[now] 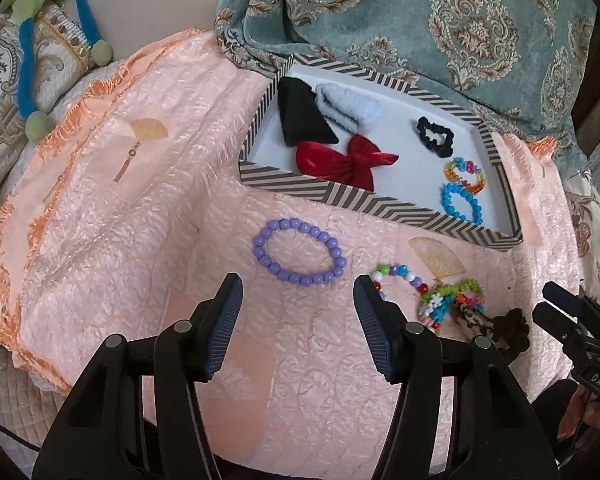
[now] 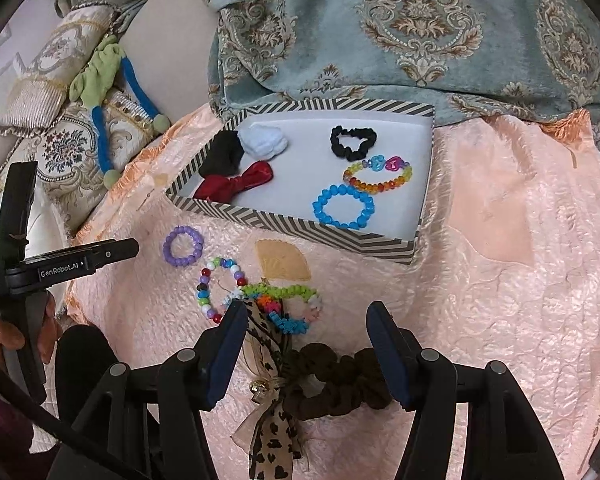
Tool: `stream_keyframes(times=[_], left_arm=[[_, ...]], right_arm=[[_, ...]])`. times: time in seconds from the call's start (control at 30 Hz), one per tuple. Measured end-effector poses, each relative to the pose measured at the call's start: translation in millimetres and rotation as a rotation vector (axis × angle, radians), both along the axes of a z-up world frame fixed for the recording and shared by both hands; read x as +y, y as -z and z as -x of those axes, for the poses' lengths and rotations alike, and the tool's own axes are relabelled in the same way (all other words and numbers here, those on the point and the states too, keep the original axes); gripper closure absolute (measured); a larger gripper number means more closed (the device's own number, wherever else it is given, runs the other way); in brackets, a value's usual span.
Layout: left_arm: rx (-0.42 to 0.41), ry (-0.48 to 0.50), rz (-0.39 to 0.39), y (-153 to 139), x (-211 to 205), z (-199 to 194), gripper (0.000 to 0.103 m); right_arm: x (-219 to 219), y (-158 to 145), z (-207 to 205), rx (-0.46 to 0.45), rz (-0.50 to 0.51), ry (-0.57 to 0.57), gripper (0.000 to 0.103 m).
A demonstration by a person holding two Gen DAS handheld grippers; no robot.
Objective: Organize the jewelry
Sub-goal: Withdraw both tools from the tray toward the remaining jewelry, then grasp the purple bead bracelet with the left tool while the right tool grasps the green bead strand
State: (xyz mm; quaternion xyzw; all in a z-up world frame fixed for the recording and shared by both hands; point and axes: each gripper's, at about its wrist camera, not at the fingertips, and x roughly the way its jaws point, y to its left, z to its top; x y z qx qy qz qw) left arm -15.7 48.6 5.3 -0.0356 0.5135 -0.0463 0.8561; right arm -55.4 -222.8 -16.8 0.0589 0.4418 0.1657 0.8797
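Pink quilted fabric [image 1: 140, 240] covers the work surface, with a teal patterned throw [image 1: 440, 20] heaped across the top of both views. A striped box [image 2: 300, 232] is set at the upper centre of the right wrist view and already holds a black scrunchie [image 2: 354, 144], a blue bead bracelet [image 2: 343, 206], a rainbow bead bracelet [image 2: 380, 176], a red bow [image 2: 236, 188] and black and white fabric pieces. Loose items are left on the fabric below the box: a purple bead bracelet [image 1: 299, 252] at centre of the left wrist view, a multicoloured bead bracelet [image 2: 220, 292], a neon spiky band [image 2: 284, 300], and a brown scrunchie [image 2: 336, 376] with a leopard-print bow [image 2: 268, 360] at lower centre. The left gripper [image 1: 298, 328] is held open and empty just below the purple bracelet. The right gripper [image 2: 308, 352] is held about half open astride the brown scrunchie, with no pad contact evident. The scrunchie is judged light, soft and compressible, best pinched across its gathered fabric. The bead bracelets are judged light, smooth and prone to rolling; a grip across one side of the ring is advised.
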Motion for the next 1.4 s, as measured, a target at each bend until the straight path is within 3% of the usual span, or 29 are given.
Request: stream_keyframes(times=[0.43,0.5,0.83,1.0,1.07,1.13,1.17,1.4], left_arm=[[0.102,0.121,-0.033,32,-10,-15,0.045],[0.111,0.118,-0.043,38,-11,-20,0.045],[0.142,0.176,-0.158,63,-22,-42,0.045],[0.126,0.176,-0.137,65,-22,-50,0.046],[0.116,0.184,-0.130,66,-22,-51,0.054],[0.103,0.190,-0.137,65,-22,-50,0.080],[0.103,0.190,-0.130,64,-22,-50,0.086],[0.076,0.186,-0.046,42,-18,-42,0.085]], right_arm=[[8,24,-26,0.045,0.007,-0.022,0.043],[11,29,-31,0.057,0.014,-0.029,0.050],[27,57,-47,0.077,0.113,-0.082,0.058],[28,58,-53,0.047,0.136,-0.080,0.085],[28,57,-54,0.044,0.119,-0.083,0.090],[25,53,-53,0.039,0.096,-0.086,0.091],[25,50,-52,0.036,0.086,-0.085,0.091],[18,9,-37,-0.052,0.033,-0.077,0.091]])
